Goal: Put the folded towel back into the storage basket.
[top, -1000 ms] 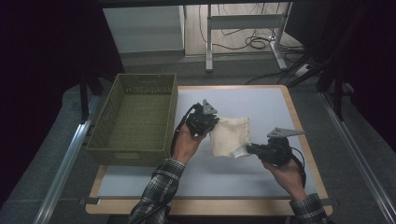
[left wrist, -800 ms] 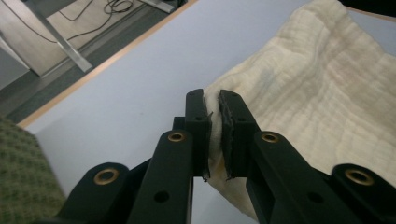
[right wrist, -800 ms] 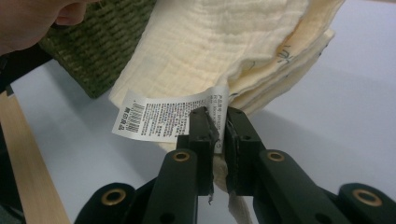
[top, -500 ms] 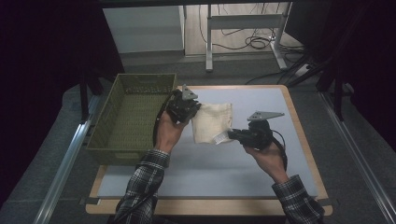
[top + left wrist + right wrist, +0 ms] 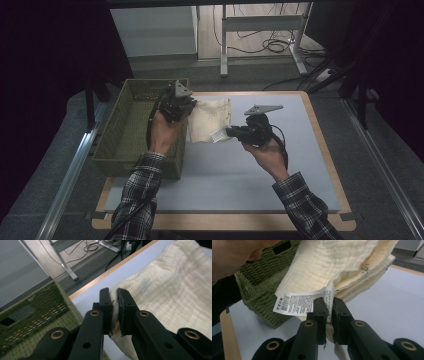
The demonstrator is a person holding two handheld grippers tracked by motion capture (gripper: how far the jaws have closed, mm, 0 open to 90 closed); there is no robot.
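Note:
A folded cream cloth (image 5: pixel 210 120) hangs in the air between my two grippers, just right of the green woven basket (image 5: pixel 132 125). My left gripper (image 5: pixel 186 106) is shut on the cloth's left edge, over the basket's right rim; in the left gripper view the jaws pinch the cream cloth (image 5: pixel 175 290) at my left gripper (image 5: pixel 114 293). My right gripper (image 5: pixel 229 132) is shut on the cloth's lower right corner. In the right gripper view the cloth (image 5: pixel 337 262) and its white printed label (image 5: pixel 299 303) rise from my right gripper (image 5: pixel 328 302).
The pale blue table top (image 5: pixel 240 170) has a wooden border (image 5: pixel 225 222). The basket takes up its left part, and its green weave (image 5: pixel 262 280) is close behind the cloth. Desk legs and cables (image 5: pixel 260 45) lie on the floor beyond the table.
Both hands have carried the cloth up and to the left, from the table's middle to the basket's right rim. The cloth has left the table top.

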